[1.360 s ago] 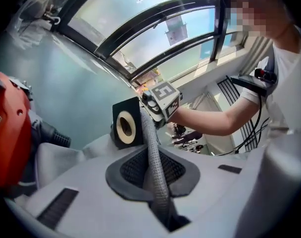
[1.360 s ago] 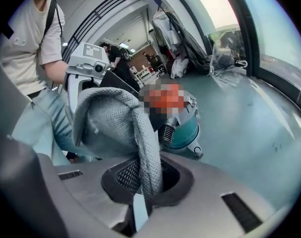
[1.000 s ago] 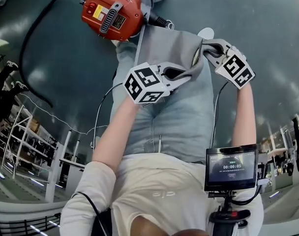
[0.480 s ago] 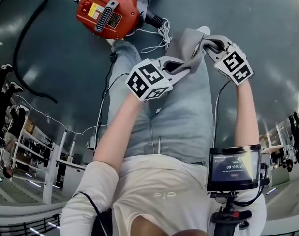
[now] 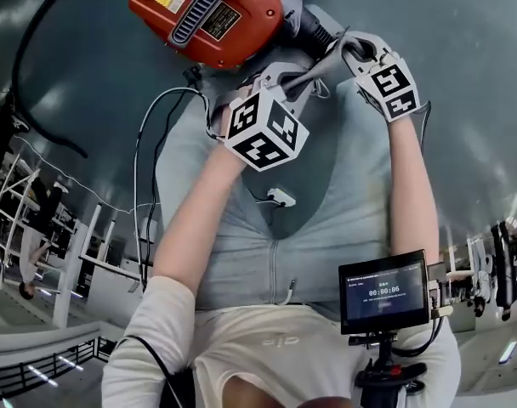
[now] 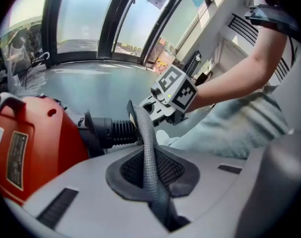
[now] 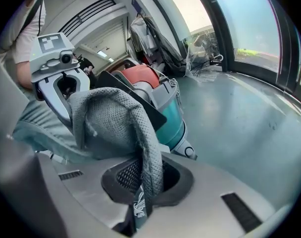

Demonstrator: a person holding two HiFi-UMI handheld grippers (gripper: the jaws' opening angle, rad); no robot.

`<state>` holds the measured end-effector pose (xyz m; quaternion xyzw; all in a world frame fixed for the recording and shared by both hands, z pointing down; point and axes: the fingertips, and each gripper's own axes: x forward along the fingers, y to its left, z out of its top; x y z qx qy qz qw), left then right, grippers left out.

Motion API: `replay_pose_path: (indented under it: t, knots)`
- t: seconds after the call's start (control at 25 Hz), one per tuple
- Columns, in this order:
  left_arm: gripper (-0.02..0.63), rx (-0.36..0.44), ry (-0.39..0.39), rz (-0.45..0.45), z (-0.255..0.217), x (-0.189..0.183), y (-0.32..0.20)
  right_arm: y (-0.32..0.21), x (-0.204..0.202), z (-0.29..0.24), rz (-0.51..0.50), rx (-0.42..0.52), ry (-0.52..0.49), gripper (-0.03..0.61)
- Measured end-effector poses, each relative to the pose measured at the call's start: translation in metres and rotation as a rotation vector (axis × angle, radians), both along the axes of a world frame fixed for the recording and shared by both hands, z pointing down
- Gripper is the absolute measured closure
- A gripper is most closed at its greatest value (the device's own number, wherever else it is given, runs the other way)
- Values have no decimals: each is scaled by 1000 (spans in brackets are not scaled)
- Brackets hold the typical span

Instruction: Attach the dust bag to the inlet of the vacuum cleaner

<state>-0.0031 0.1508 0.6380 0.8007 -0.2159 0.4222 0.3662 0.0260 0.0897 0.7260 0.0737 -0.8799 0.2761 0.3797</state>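
Our left claw and right claw each pinch the dust bag by thin fabric, which could slip near the vacuum inlet.

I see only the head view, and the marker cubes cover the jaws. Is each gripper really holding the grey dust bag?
Observer: The left gripper is shut on a thin edge of the dust bag.
Operator: And the right one?
Observer: The right gripper is shut on a thicker fold of it.
Operator: How near is the inlet?
Observer: The left gripper view shows a black ribbed tube on the vacuum cleaner just behind that edge.
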Motion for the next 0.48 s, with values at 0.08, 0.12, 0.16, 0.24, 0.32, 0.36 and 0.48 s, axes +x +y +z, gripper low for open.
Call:
replay_pose_path:
  t: [0.08, 0.12, 0.16, 0.24, 0.32, 0.36, 0.48]
  knots:
    - [583, 4, 15, -24, -4, -2, -2, -2, 1, -5, -4, 4, -8, 554]
    - [583, 6, 25, -33, -7, -2, -2, -2, 2, -9, -7, 5, -18, 554]
    - [583, 9, 34, -39, -10, -1, -2, -3, 2, -13, -12, 9, -30, 554]
    - [583, 18, 36, -47, -13, 0, -5, -8, 1, -17, -30, 16, -38, 554]
    - [583, 24, 32, -56, -12, 1, -5, -8, 0, -14, -38, 3, -24, 554]
    - [583, 29, 23, -55, -11, 2, -5, -7, -1, -12, -32, -11, -18, 554]
    - [586, 59, -80, 21, -14, 2, -8, -4, -4, -6, -10, -59, -34, 554]
